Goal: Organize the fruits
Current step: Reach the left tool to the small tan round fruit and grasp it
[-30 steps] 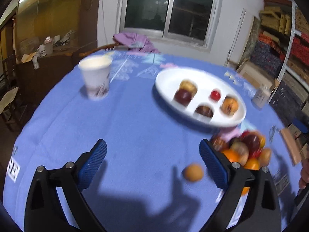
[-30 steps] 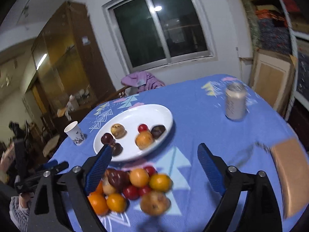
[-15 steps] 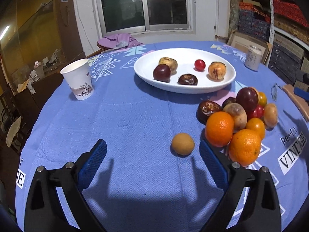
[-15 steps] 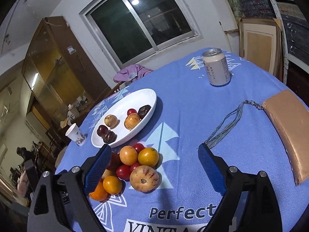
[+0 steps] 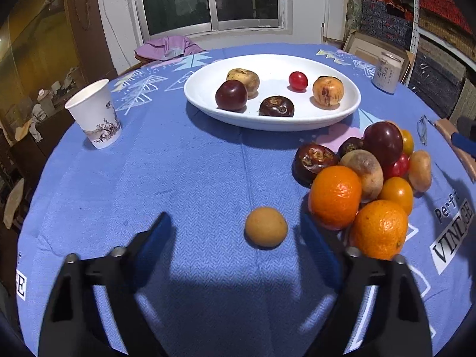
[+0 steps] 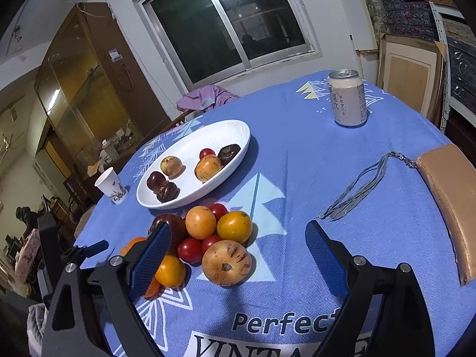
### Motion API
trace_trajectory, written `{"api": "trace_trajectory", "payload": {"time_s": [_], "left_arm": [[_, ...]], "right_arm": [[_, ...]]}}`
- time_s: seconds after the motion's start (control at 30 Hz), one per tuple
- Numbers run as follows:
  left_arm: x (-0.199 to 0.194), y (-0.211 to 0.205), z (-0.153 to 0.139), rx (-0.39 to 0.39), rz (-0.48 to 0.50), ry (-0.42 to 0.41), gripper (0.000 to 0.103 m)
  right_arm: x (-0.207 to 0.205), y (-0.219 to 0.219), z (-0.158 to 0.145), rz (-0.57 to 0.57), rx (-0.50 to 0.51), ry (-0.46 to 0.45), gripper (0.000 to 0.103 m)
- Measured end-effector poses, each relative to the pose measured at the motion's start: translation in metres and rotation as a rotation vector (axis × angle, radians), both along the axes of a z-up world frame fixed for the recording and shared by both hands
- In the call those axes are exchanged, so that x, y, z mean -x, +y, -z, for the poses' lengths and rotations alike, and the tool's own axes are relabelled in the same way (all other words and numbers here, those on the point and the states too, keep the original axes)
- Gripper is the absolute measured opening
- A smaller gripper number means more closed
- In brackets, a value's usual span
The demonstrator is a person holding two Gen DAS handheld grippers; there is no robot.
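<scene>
While closing around the small tan fruit (image 5: pixel 265 227), left gripper (image 5: pixel 238 232) straddling it with blue pads either side, neither yet touching; nothing clenched so far. Lone fruit lying on the blue tablecloth (image 5: pixel 178 178) toward the near edge of the table, just left of the fruit pile (image 5: pixel 363 178), probably rolled or set apart for easy picking. Pile of oranges, tomatoes and dark fruits heaped near the right edge, just short of the white oval plate (image 5: pixel 202 101), so likely the stock waiting to be sorted. Plate near the table's middle, already carrying five fruits, well spaced.

Right gripper (image 6: pixel 238 253) hanging released over the same pile, jaws wide, left pad in front of the dark fruits, nothing grasped; judged to be waiting its turn. Paper cup (image 5: pixel 95 116) near the left edge, drinks can (image 6: pixel 348 98) toward the far edge, tan pouch (image 6: pixel 446 202) with its strap at the right edge, all well clear of the work.

Several pile fruits masked by the right gripper's pad; kind of tan fruit hard to make out. Pouch cut off by the frame.
</scene>
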State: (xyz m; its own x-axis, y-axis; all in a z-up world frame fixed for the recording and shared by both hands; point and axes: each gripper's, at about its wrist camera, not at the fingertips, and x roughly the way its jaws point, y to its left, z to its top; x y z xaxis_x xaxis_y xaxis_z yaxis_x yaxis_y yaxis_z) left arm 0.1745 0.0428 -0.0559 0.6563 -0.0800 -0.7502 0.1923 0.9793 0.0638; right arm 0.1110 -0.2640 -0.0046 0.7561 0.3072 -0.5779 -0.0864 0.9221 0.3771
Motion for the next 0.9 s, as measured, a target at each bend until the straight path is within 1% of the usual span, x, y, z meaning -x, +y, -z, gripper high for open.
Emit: {"api": "trace_trajectory", "payload": {"time_s": [0.03,0.07,0.23,0.3,0.33,0.37,0.43,0.5,0.57,0.63,0.7,0.77,0.9], "left_arm": [[-0.002,0.001,0.003,0.015,0.006,0.022,0.065],[-0.003,0.002,0.004,0.030,0.011,0.033,0.064],[0.001,-0.002,0.002,0.038,0.042,0.017,0.063],[0.004,-0.007,0.001,0.029,0.067,0.006,0.060],[0.005,-0.009,0.001,0.030,0.081,0.005,0.052],[0.004,-0.010,0.002,0.039,0.097,0.013,0.040],[0.002,-0.010,0.004,0.058,0.107,0.033,0.032],[0.001,-0.006,0.005,0.093,0.108,0.048,0.031],[0.000,-0.004,0.005,0.108,0.103,0.051,0.029],[0.001,-0.003,0.005,0.108,0.097,0.051,0.029],[0.005,-0.001,0.004,0.077,0.074,0.037,0.029],[0.008,0.006,0.001,0.051,0.035,0.011,0.029],[0.004,0.016,0.001,0.065,-0.018,0.024,0.029]], "right_arm": [[0.000,0.001,0.001,0.000,0.001,0.002,0.092],[0.000,0.001,0.001,-0.001,0.000,0.004,0.092],[-0.001,0.001,0.001,-0.004,-0.002,0.008,0.092],[-0.001,0.002,0.002,-0.009,0.005,0.009,0.092],[-0.001,0.003,0.002,-0.010,0.010,0.007,0.092],[-0.001,0.004,0.002,-0.013,0.015,0.006,0.092],[-0.002,0.007,0.002,-0.018,0.022,0.006,0.092],[-0.002,0.008,0.003,-0.020,0.026,0.009,0.092],[-0.003,0.007,0.004,-0.019,0.025,0.011,0.092],[-0.003,0.007,0.004,-0.022,0.023,0.011,0.092],[-0.002,0.010,0.003,-0.031,0.037,0.002,0.092],[-0.001,0.015,0.002,-0.049,0.064,-0.012,0.092],[0.007,0.036,-0.001,-0.111,0.170,-0.073,0.092]]}}
